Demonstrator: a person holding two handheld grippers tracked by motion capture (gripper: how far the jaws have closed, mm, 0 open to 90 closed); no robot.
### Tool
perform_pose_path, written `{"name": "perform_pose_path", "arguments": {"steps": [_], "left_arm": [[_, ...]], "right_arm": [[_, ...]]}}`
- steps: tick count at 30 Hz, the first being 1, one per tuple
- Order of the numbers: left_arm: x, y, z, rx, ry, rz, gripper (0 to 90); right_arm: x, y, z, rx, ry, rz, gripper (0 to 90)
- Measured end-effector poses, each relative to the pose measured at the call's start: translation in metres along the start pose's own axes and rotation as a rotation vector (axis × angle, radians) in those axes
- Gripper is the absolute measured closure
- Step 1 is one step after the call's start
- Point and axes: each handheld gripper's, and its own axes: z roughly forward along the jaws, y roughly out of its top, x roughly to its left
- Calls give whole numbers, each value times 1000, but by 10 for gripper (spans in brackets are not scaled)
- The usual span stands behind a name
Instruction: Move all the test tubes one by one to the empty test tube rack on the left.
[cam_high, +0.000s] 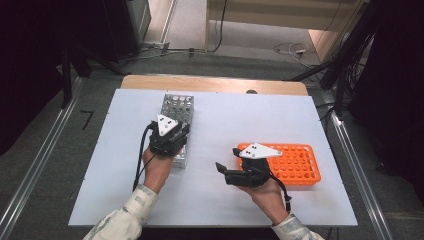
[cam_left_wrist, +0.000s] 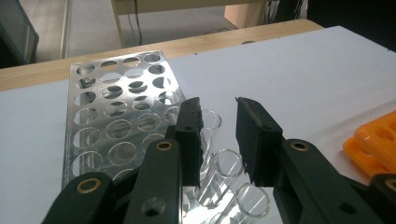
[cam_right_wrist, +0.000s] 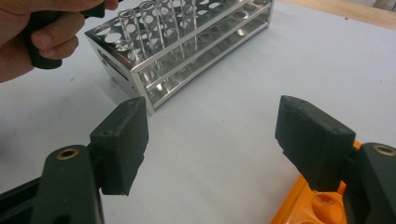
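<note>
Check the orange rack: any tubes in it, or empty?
Empty, as far as visible: the orange rack shows bare holes. The glass tubes stand in the metal rack.

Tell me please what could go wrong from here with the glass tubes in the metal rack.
1. The left gripper has its jaws around the rim of a glass tube without visibly pressing it; if they close off-centre, the tube may slip or crack.
2. Other tubes stand close beside it in the metal rack, so a jaw could knock them.
3. The right gripper hangs open above the table beside the orange rack and steadies neither rack; the metal one might shift.
</note>
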Motion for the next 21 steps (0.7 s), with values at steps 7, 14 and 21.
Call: {"name": "perform_pose_path", "arguments": {"steps": [7, 14, 21], "left_arm": [[-2, 1, -3, -15, -34, -15, 655], [-8, 1, -14, -41, -61, -23, 472], [-14, -3, -33, -75, -59, -52, 315]], "right_arm": [[-2, -2, 0, 6, 3, 1, 244], [-4, -13, -9, 13, -5, -12, 249], [-9, -20, -26, -7, -1, -8, 257]]}}
